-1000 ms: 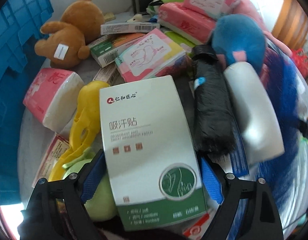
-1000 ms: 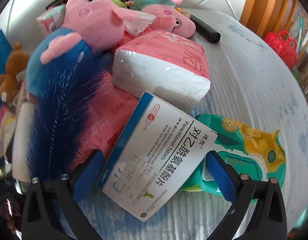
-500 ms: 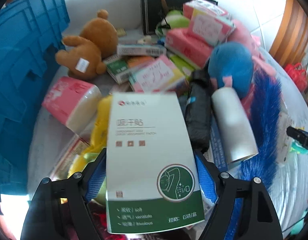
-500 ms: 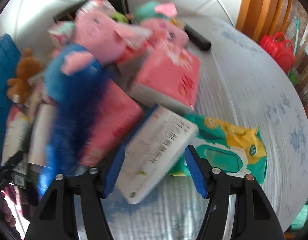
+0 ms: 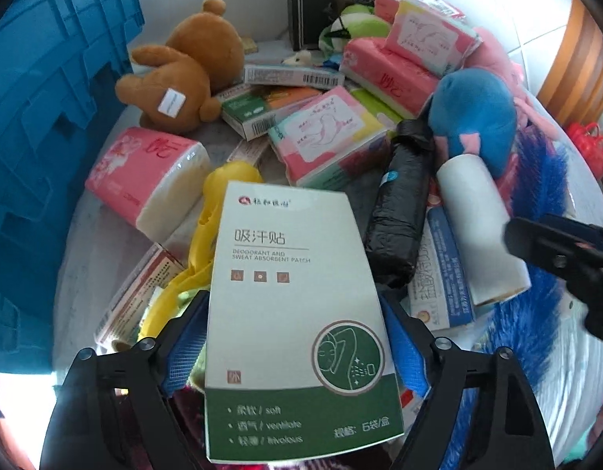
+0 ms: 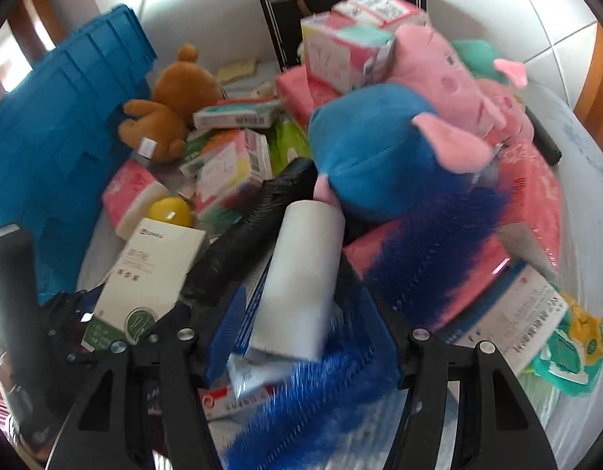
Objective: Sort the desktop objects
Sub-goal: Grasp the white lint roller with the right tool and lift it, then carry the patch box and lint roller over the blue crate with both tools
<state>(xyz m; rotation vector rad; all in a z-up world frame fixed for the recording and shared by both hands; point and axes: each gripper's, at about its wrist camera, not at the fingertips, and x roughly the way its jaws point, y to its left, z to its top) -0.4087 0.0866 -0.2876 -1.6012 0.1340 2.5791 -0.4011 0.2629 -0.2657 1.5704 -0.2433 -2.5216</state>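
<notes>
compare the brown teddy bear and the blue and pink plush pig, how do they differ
The brown teddy bear is one colour and carries a white tag; the blue and pink plush pig has a blue body with pink head and limbs. The bear lies next to the blue plastic crate; the pig lies farther from it, on top of pink tissue packs. Both are soft toys in the clutter, held by neither hand-held gripper.

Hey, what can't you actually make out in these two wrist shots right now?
- Right wrist view: motion blur; whether the right gripper grips the white roll is unclear.
- Left wrist view: green-and-white box in the left gripper hides items beneath.
- Blue crate: interior unseen, cut by the edge.
</notes>
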